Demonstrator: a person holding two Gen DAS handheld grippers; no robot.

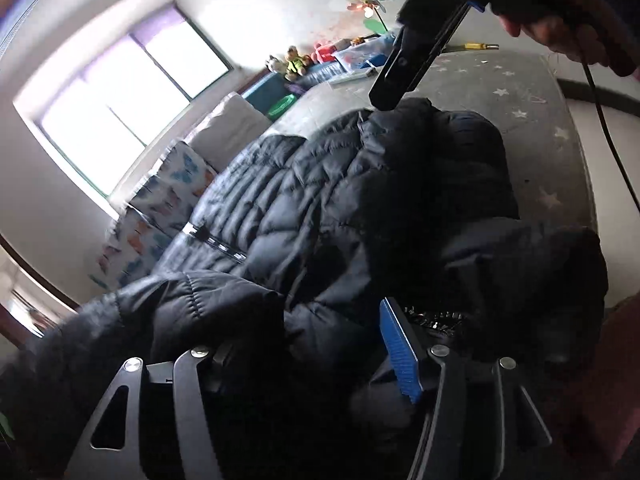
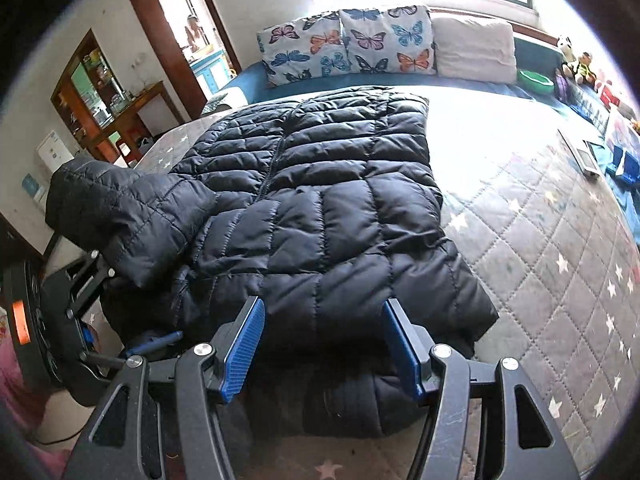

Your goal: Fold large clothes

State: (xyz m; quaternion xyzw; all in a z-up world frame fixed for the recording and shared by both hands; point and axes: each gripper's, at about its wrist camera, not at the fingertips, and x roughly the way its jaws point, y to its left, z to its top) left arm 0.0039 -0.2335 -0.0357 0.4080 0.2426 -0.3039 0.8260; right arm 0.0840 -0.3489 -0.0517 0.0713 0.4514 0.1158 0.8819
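Note:
A dark navy quilted puffer jacket (image 2: pixel 320 200) lies on the bed, zipper up, its near end folded under. My right gripper (image 2: pixel 322 344) is open, its blue pads either side of the jacket's near edge, holding nothing. In the left wrist view the jacket (image 1: pixel 320 200) fills the middle. My left gripper (image 1: pixel 320 344) holds a raised fold of the jacket's sleeve; only its right blue pad (image 1: pixel 400 348) shows, the other is buried in fabric. In the right wrist view the left gripper (image 2: pixel 86 300) lifts the sleeve (image 2: pixel 128 212) at the jacket's left side. The right gripper (image 1: pixel 404 60) shows top centre.
The bed has a grey quilted cover with stars (image 2: pixel 540 240). Butterfly pillows (image 2: pixel 348 48) and a white pillow (image 2: pixel 472 48) lie at the head. Toys and boxes (image 2: pixel 580 68) line the far right edge. A doorway and wooden shelf (image 2: pixel 100 92) are to the left.

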